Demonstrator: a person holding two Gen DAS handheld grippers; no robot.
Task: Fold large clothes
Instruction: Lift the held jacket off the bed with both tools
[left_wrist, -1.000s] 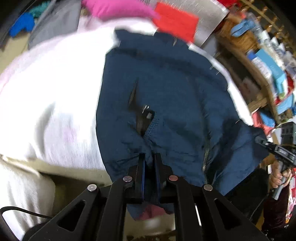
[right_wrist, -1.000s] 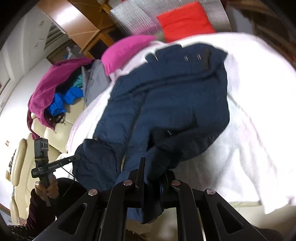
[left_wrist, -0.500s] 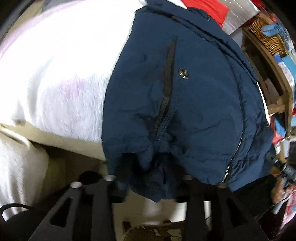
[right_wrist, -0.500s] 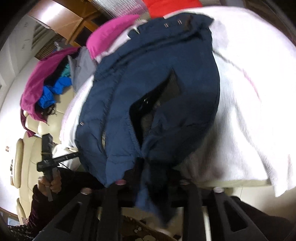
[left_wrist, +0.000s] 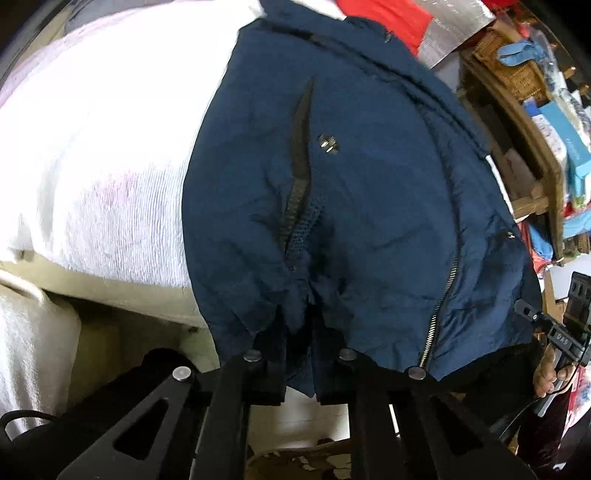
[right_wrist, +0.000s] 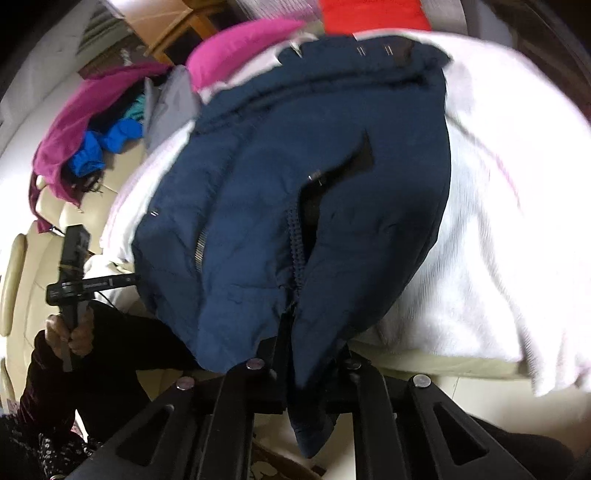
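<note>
The navy jacket (left_wrist: 369, 206) is laid on the white blanket (left_wrist: 92, 166), its near hem pinched by the left gripper (left_wrist: 299, 354) and the right gripper (right_wrist: 306, 354), so folding is judged barely begun.

White towel (left_wrist: 92, 155) covers left of frame; red cloth (left_wrist: 384, 18) top centre; wicker basket (left_wrist: 506, 70) upper right; pink cushion (right_wrist: 243, 48) upper left.

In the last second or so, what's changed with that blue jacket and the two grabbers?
Both grippers let go briefly and re-clamped the navy jacket lower on its hem: left gripper, right gripper. The jacket now fills more of each view. It remains spread on the white blanket.
</note>
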